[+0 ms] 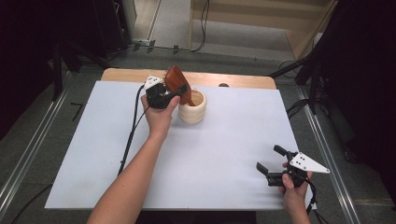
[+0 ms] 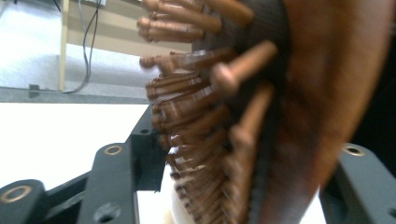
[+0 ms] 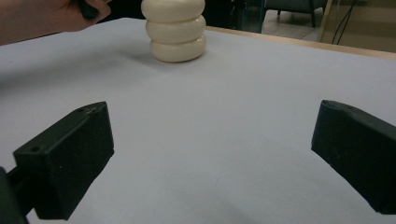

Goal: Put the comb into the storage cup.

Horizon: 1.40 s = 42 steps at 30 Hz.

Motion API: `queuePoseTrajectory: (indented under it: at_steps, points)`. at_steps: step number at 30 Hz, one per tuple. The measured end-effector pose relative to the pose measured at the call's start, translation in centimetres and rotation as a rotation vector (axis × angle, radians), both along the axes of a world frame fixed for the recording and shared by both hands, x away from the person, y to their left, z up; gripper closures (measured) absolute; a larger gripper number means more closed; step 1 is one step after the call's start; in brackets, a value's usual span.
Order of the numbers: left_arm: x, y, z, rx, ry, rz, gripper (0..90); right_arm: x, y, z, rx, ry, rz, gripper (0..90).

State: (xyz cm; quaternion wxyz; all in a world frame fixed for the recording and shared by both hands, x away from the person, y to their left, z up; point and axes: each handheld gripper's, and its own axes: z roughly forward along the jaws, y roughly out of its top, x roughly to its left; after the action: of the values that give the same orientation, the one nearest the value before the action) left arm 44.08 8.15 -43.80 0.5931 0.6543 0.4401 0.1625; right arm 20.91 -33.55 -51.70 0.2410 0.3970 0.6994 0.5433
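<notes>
A dim room with dark stands at both sides and a pale wooden step at the top of the high view surrounds a worktop [image 1: 210, 154] covered by a white sheet, with a strip of bare wood showing along its far edge. Just above the middle of that view stands a cream ribbed cup [image 1: 193, 107], its mouth open upward; in the right gripper view the same cup [image 3: 173, 31] sits at the top centre as three stacked rounded rings. The left hand-held gripper [image 1: 173, 94], held in the person's left hand [image 1: 160, 116] to the left of the cup, is clamped on a reddish-brown wooden hairbrush [image 1: 178, 80]. The brush is tilted, its broad head up and to the left of the cup while its lower end dips into the cup's mouth. In the left gripper view the hairbrush [image 2: 261, 116] fills the centre and right, its rounded wooden pins pointing toward the left of the frame, with a black jaw low on either side of it. The right hand-held gripper [image 1: 270, 163] rests at the lower right of the high view, well apart from the cup, gripped by the right hand [image 1: 294, 189]; its jaws stand wide apart with bare white sheet between them, as the right gripper view also shows.
</notes>
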Motion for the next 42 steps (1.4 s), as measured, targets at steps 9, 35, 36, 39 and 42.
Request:
queuePoseTrajectory:
  at_steps: [9,35,36,39,42]
  points:
    - [0.05,0.07,-0.23,0.041,-0.011,-0.046,12.6,0.02,-0.01,-0.01,-0.001,0.000,0.000,0.0]
    - [-0.46,0.18,0.48,0.119,-0.028,-0.074,4.4,0.02,-0.01,-0.02,-0.003,0.000,0.000,0.0]
    - [-0.47,0.25,0.48,0.118,-0.028,-0.076,4.4,0.02,-0.01,-0.02,-0.003,0.000,0.000,0.0]
    - [-0.55,0.36,0.46,0.128,-0.030,-0.072,4.4,0.02,-0.01,-0.02,-0.003,0.000,0.000,0.0]
    - [-0.78,0.52,0.43,0.142,-0.045,-0.080,4.3,0.02,0.03,-0.02,-0.002,0.001,0.001,0.0]
